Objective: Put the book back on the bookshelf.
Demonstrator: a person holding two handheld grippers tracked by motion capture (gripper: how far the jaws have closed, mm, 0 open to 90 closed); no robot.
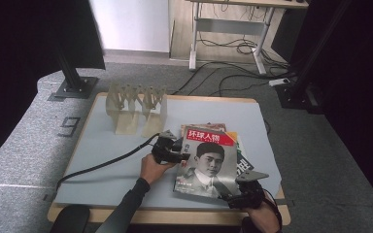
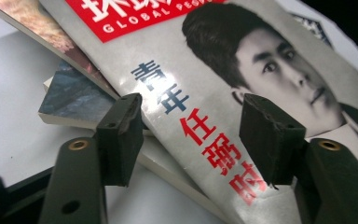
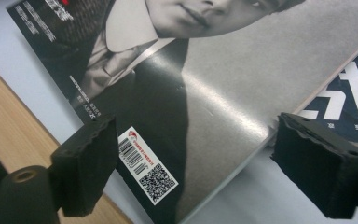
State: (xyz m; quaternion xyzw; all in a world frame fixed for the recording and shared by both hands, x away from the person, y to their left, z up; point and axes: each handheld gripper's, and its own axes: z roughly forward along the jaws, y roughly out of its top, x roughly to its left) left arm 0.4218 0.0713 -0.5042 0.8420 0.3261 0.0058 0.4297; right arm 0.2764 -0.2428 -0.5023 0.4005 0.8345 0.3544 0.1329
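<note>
- The top magazine (image 1: 209,162), with a red title band and a black-and-white portrait on its cover, is lying at centre right of the high view, on a small pile of other magazines (image 1: 240,162) on the pale blue table (image 1: 107,145).
- The left tool (image 1: 180,156) is sitting at the magazine's left edge in the high view, gripped by a hand (image 1: 151,168) whose dark sleeve is coming up from the bottom of the frame.
- In the left gripper view the magazine (image 2: 223,93) is filling the upper and middle frame, its spine edge running between the two black jaws; the jaws are standing apart on either side of it, and the pads (image 2: 120,135) are not pressing on the cover, so this tool is released.
- Lower magazines (image 2: 74,100) are showing at the left of that view, under the top one.
- The right tool (image 1: 230,194) is sitting at the magazine's lower right corner in the high view, near the table's wooden front edge.
- In the right gripper view the magazine's corner (image 3: 168,154), with a barcode and QR sticker (image 3: 148,165), is lying between the wide-spread jaws; the pads (image 3: 91,163) are standing clear of it, so this tool is released too.
- A pale folding rack (image 1: 137,108) is standing at the upper left of the table, well apart from the magazines.
</note>
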